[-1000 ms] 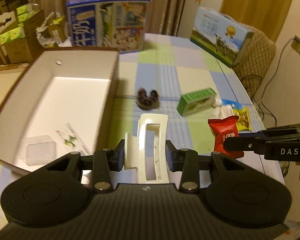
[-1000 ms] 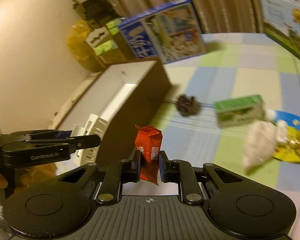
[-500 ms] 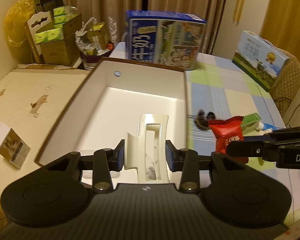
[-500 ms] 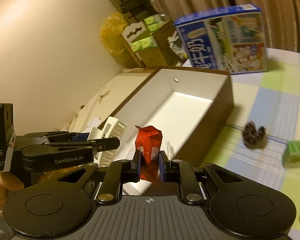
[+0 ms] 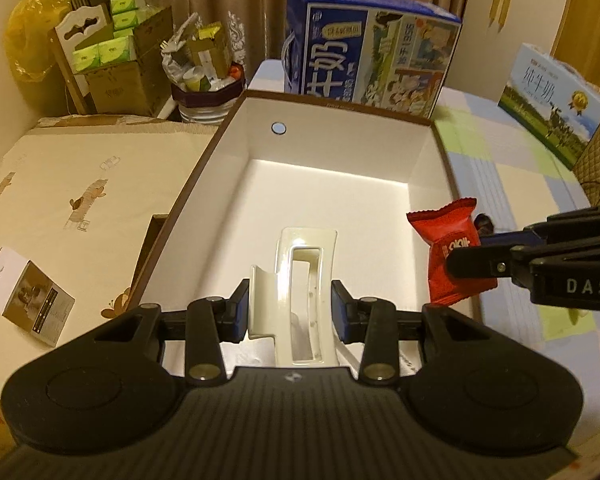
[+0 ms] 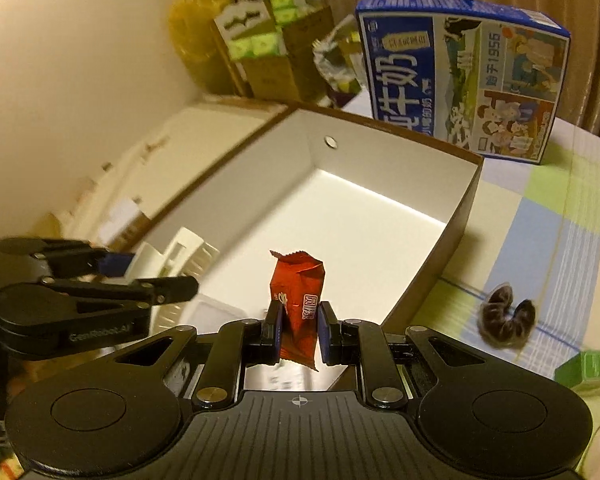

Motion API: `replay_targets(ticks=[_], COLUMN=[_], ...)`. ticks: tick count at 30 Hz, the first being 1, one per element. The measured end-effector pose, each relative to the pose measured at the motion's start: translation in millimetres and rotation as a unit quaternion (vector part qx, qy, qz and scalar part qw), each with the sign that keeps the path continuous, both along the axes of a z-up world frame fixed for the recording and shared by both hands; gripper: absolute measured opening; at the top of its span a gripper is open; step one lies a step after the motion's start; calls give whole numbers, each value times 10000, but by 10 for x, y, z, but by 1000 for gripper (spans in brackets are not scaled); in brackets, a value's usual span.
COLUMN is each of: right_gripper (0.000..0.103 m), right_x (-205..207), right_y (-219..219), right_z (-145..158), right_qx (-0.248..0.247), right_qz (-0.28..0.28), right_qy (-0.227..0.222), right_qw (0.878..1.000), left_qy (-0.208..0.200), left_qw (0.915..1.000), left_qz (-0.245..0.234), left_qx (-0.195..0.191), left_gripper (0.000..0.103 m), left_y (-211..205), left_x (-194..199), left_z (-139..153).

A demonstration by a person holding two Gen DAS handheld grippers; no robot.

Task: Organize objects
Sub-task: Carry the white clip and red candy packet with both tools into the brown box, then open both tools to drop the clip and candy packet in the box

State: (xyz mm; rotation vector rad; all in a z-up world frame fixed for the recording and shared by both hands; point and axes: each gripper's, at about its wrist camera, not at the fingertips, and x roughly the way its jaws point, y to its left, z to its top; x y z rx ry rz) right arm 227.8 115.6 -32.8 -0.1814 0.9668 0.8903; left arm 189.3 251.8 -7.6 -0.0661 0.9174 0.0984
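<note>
Checked tablecloth (image 6: pixel 548 200) carries the open white box (image 5: pixel 340 148), over which the left gripper (image 5: pixel 288 312) clamps a cream hair claw (image 5: pixel 296 280) and the right gripper (image 6: pixel 299 334) a red snack packet (image 6: pixel 298 292), neither released; brown hair claw (image 6: pixel 506 318) and green carton (image 6: pixel 588 366) remain outside.

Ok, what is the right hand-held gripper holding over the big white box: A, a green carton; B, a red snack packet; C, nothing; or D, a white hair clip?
B: the right hand-held gripper pinches a red snack packet between its blue pads, above the box.
</note>
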Motion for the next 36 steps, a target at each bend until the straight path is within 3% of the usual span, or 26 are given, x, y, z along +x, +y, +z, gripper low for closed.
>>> replay_targets(ticks=[7, 18, 21, 36], right_gripper=[15, 19, 37, 38], right_x=[104, 248, 251, 325], right_y=[287, 489, 506, 492], right_z=[-207, -428, -435, -458], right_qx=[-783, -1285, -1301, -1099], right_qz=[166, 235, 263, 158], right_qy=[-154, -87, -234, -23], right_qw=[9967, 9914, 9909, 9938], left_qy=[180, 393, 445, 782], left_qw=[9997, 9986, 9982, 9952], left_qz=[-156, -347, -384, -582], left_qx=[-11, -91, -100, -75], left_gripper=[35, 35, 35, 35], left_y=[116, 240, 265, 298], left_x=[304, 604, 653, 896], left_z=[-191, -386, -427, -660])
